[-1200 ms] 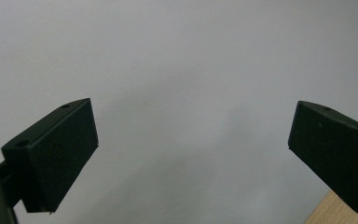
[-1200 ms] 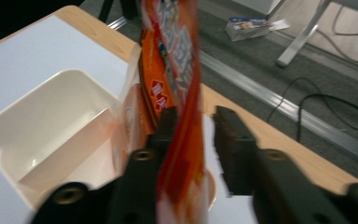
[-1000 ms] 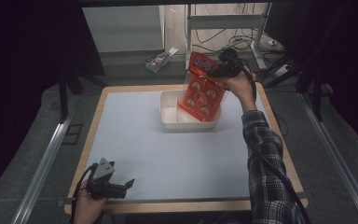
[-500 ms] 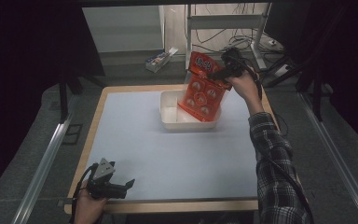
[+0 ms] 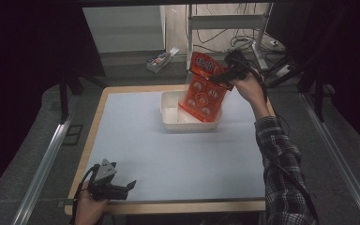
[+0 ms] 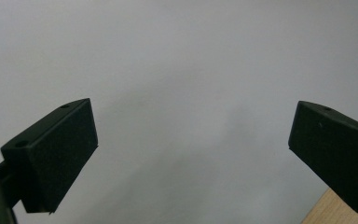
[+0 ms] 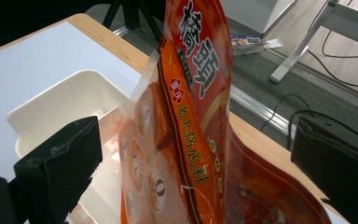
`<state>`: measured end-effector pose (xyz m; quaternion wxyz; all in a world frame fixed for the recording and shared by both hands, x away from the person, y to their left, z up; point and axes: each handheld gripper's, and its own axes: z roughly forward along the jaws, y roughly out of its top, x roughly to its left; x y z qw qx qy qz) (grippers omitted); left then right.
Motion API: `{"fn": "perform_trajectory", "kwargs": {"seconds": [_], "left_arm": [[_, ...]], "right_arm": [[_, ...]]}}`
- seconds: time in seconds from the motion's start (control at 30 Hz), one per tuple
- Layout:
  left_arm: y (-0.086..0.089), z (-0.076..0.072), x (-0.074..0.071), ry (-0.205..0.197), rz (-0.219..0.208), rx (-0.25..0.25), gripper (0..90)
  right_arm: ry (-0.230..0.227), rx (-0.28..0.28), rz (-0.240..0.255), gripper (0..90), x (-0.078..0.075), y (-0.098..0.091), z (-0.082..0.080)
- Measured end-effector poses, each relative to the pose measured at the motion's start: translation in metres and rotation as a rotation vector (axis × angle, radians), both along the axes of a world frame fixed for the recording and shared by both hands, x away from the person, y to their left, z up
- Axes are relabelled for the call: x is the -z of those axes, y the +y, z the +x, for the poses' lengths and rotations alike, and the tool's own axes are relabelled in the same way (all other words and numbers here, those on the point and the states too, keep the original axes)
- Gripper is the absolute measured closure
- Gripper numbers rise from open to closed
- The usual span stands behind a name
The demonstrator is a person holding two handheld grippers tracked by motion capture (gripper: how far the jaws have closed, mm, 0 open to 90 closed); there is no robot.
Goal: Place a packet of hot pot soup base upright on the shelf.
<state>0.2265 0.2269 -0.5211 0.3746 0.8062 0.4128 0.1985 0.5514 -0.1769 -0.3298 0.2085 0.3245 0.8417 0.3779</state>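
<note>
Nearest me, my left gripper (image 5: 130, 185) rests at the table's (image 5: 168, 159) front edge, jaws spread wide on nothing. Farther off, the red packet (image 5: 204, 89) stands tilted in the white tub (image 5: 171, 117). My right gripper's (image 5: 221, 79) jaws gape either side of it, not clamping.

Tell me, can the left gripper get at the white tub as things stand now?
Probably yes, with a long reach. The left gripper sits open at the near edge, the tub lies far across bare table, and nothing stands between.
</note>
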Motion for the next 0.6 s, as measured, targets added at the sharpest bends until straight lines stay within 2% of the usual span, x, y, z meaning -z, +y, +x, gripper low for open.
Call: {"fn": "perform_trajectory", "kwargs": {"seconds": [0.6], "left_arm": [[-0.001,0.0,0.0,-0.003,0.005,0.001,1.1]], "right_arm": [[-0.016,-0.006,0.01,1.7,-0.004,-0.013,-0.017]]}}
